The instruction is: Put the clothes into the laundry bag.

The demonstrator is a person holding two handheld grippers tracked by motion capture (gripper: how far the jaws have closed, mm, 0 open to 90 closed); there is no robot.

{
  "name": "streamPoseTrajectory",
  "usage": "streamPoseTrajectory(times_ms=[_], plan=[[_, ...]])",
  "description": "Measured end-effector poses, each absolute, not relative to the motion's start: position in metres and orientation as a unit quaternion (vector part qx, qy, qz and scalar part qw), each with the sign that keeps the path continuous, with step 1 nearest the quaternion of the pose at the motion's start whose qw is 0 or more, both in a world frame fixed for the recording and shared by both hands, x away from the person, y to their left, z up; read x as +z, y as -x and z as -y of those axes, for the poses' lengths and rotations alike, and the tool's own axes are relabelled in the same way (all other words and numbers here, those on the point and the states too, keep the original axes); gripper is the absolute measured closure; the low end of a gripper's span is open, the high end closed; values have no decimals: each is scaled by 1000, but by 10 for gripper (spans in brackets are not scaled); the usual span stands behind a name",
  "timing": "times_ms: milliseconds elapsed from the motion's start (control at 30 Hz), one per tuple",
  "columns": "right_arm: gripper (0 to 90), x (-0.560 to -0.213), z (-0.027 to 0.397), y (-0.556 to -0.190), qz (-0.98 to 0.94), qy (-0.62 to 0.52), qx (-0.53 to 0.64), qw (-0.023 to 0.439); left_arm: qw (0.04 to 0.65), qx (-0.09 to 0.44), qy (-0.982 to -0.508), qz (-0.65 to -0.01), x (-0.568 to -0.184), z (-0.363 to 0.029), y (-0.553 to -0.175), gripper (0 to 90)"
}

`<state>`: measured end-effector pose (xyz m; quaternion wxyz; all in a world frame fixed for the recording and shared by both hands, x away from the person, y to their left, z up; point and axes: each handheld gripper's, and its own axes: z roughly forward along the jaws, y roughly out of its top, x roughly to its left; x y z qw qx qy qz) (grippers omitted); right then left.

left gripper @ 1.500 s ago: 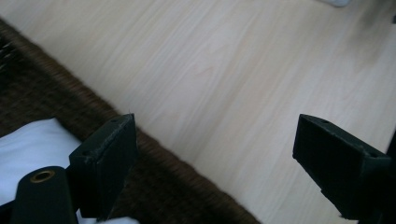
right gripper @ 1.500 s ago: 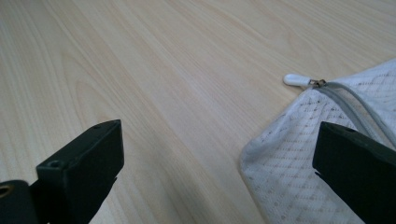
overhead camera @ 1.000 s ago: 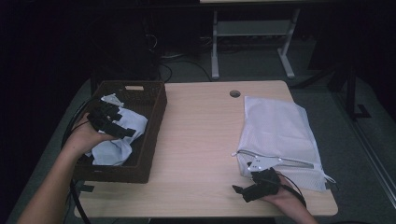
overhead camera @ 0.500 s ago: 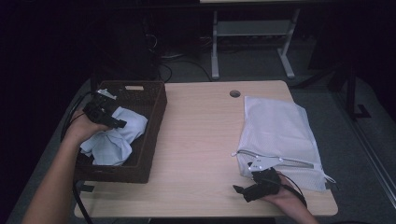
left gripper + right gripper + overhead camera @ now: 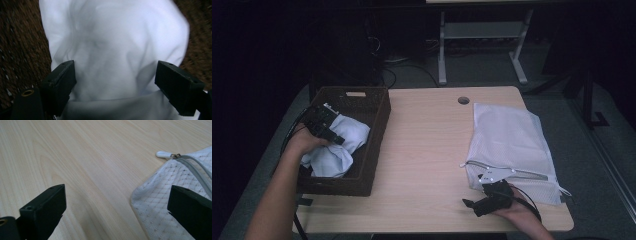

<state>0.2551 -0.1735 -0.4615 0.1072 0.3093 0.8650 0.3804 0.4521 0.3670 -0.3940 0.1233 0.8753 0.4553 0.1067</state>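
Note:
A crumpled white cloth [image 5: 337,150] lies in a dark woven basket [image 5: 372,150] at the table's left. My left gripper [image 5: 332,136] hovers over the cloth, open; in the left gripper view the white cloth [image 5: 112,57] spreads between and beyond the jaws, none of it pinched. A white mesh laundry bag [image 5: 509,142] with a grey zipper [image 5: 197,172] lies at the right. My right gripper [image 5: 472,205] rests low by the bag's near left corner, open, with bare table and the bag's corner [image 5: 155,202] between its jaws. The white zipper pull [image 5: 163,154] lies on the wood.
The light wooden table [image 5: 427,150] has a round cable hole [image 5: 463,100] near its back edge. Wide bare wood separates basket and bag. A dark floor, cables and a white metal frame [image 5: 482,45] lie behind the table.
My left gripper has moved down and toward the near side over the cloth in the basket. The right gripper has stayed in place beside the bag.

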Motion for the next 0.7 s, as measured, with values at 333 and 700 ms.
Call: streamPoseTrajectory(times_ms=[333, 700], plan=[[18, -463, 173, -255, -867, -309, 377, 106, 108, 83, -877, -461, -417, -373, -456, 117], [19, -463, 171, -255, -869, -307, 374, 106, 126, 69, -874, -463, -417, -376, -453, 358]])
